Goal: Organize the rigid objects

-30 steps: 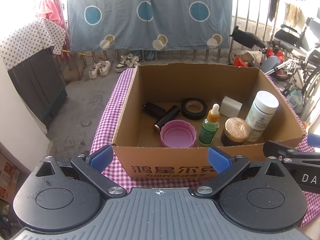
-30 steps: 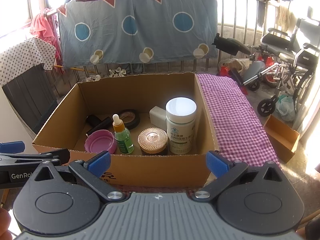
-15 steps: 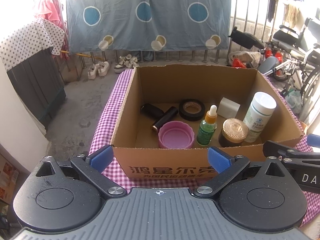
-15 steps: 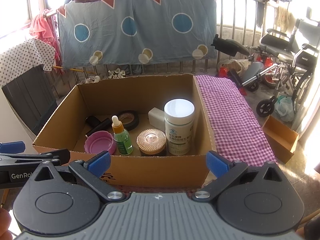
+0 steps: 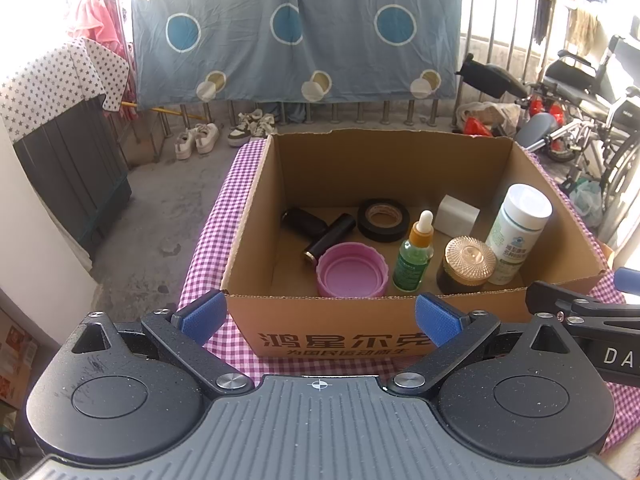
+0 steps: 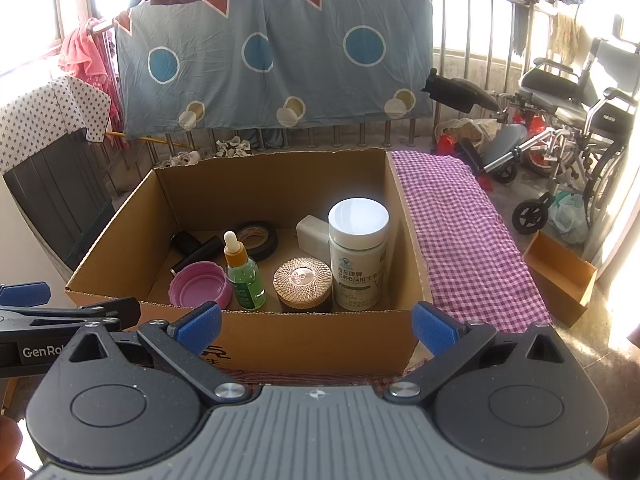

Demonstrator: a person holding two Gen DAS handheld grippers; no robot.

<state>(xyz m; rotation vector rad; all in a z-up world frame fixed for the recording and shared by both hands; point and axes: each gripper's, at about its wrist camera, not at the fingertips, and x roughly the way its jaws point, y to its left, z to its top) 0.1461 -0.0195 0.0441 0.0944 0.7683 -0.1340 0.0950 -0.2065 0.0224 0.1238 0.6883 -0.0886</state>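
Box (image 5: 332,336) – small carton (image 6: 560,276) only rightward.

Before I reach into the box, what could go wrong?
The dropper bottle stands upright close beside the pink lid and the brown jar; a nudge may topple it. The tall white bottle stands near the box wall, leaving the right tongs little room.

Right gripper (image 6: 316,322) spread wide, empty, just short of cardboard box (image 6: 312,340) near wall. Beyond fingertips inside box: white bottle (image 6: 359,254), gold-lidded jar (image 6: 303,282), green dropper bottle (image 6: 244,274), pink lid (image 6: 199,285). Left gripper (image 6: 72,312) alongside at left.
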